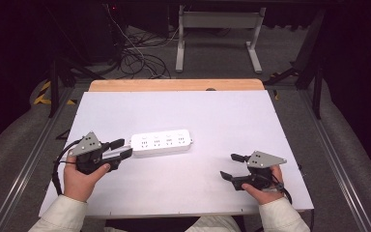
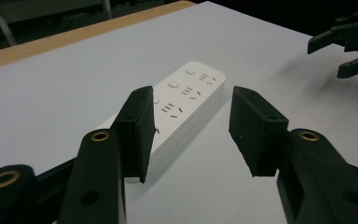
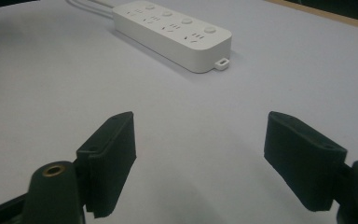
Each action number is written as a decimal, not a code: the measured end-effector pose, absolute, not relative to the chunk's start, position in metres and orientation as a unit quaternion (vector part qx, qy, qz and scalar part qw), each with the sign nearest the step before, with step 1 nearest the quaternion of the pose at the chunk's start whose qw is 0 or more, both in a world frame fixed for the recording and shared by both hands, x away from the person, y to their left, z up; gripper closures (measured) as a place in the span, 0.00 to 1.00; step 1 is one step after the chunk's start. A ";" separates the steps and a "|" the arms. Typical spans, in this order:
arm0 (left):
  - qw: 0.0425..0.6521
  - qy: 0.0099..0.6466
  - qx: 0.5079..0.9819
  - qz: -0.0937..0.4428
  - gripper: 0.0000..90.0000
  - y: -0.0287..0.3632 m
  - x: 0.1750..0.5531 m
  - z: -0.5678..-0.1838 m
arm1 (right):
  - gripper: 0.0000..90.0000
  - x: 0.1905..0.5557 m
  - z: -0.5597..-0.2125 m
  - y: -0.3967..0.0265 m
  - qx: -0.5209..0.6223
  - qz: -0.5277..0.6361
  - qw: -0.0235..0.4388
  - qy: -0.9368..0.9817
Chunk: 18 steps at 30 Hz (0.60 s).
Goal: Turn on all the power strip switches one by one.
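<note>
At the near left of a white table top, the left gripper sits in the person's left hand. It is matte black plastic with a grey three-cornered plate on top, and its two blocky, flat-faced jaws stand apart, holding nothing. In the left gripper view, one jaw overlaps the near end of a white power strip; whether it touches cannot be told.

That power strip is a smooth, glossy bar with rounded corners, lying flat on the table's left half. Its long axis runs left to right across the table, slightly tilted, and its socket face points up. A row of round buttons and sets of socket slots line the top. In the right gripper view, a small loop tab sticks out of the end of the strip nearest that gripper, and a pale cord leaves the far end.

Well to the right of the strip, the right gripper, of the same make, rests in the right hand, jaws wide apart and empty. Bare table lies between it and the strip.

Beyond the strip, a wooden edge borders the table's far side, with tangled cables and a white metal frame on the floor behind.
</note>
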<state>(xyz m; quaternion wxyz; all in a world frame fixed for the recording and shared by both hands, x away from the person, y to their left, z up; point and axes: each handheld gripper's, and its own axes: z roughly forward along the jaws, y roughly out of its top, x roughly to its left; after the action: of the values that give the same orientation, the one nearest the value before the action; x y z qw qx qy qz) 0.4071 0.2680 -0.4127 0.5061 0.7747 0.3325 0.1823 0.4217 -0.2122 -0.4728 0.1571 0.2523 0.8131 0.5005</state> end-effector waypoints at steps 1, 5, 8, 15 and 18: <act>0.503 0.333 0.776 0.182 0.58 0.267 0.410 -0.412 | 0.28 0.422 -0.473 -0.212 0.252 0.500 0.156 0.813; 0.496 0.333 0.782 0.180 0.61 0.265 0.414 -0.410 | 0.28 0.422 -0.473 -0.212 0.252 0.500 0.155 0.814; 0.490 0.330 0.786 0.182 0.67 0.263 0.419 -0.406 | 0.28 0.422 -0.473 -0.212 0.252 0.499 0.156 0.814; 0.494 0.325 0.787 0.176 0.97 0.258 0.433 -0.406 | 0.28 0.422 -0.474 -0.212 0.252 0.497 0.151 0.816; 0.488 0.328 0.789 0.175 0.99 0.257 0.437 -0.406 | 0.28 0.422 -0.474 -0.212 0.252 0.497 0.151 0.817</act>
<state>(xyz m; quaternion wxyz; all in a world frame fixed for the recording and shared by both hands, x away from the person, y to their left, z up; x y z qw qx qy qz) 0.4368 0.2569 -0.4060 0.4883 0.7893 0.3284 0.1752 0.4220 -0.2115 -0.4742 0.1505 0.2518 0.8169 0.4967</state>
